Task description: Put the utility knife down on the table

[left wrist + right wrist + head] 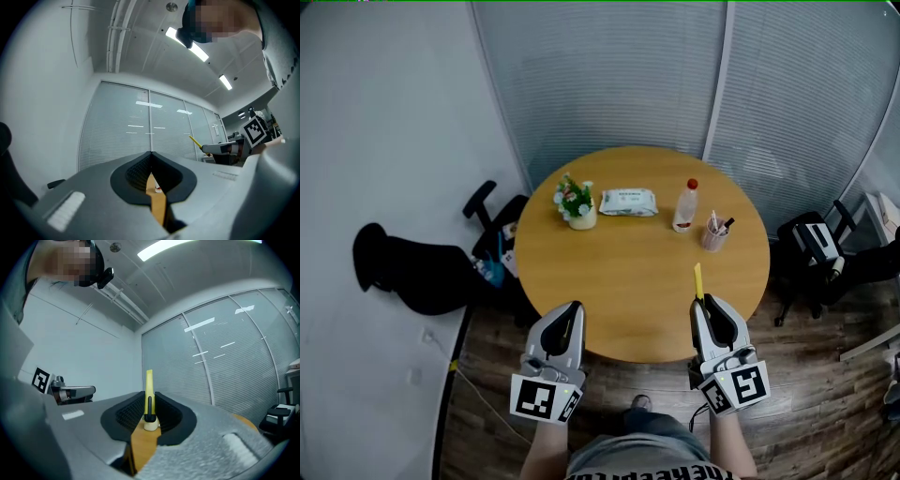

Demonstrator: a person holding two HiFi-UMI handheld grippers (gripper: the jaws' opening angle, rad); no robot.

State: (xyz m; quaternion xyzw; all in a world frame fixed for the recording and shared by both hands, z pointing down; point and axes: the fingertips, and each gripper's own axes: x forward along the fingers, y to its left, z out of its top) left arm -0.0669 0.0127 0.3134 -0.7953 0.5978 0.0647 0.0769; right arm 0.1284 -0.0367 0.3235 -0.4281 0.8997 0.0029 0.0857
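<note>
A slim yellow utility knife sticks forward out of my right gripper, whose jaws are shut on it. In the right gripper view the knife rises upright between the dark pads, black slider facing me. The gripper hovers over the near right edge of the round wooden table. My left gripper is over the near left edge; its jaws are shut and nothing is between them. In the left gripper view the left gripper shows only a thin strip of table through its gap, and the right gripper with the knife is at the right.
On the far half of the table stand a small potted plant, a pack of wipes, a red-capped bottle and a cup of pens. Office chairs and a dark chair flank the table. Glass partitions close off the back.
</note>
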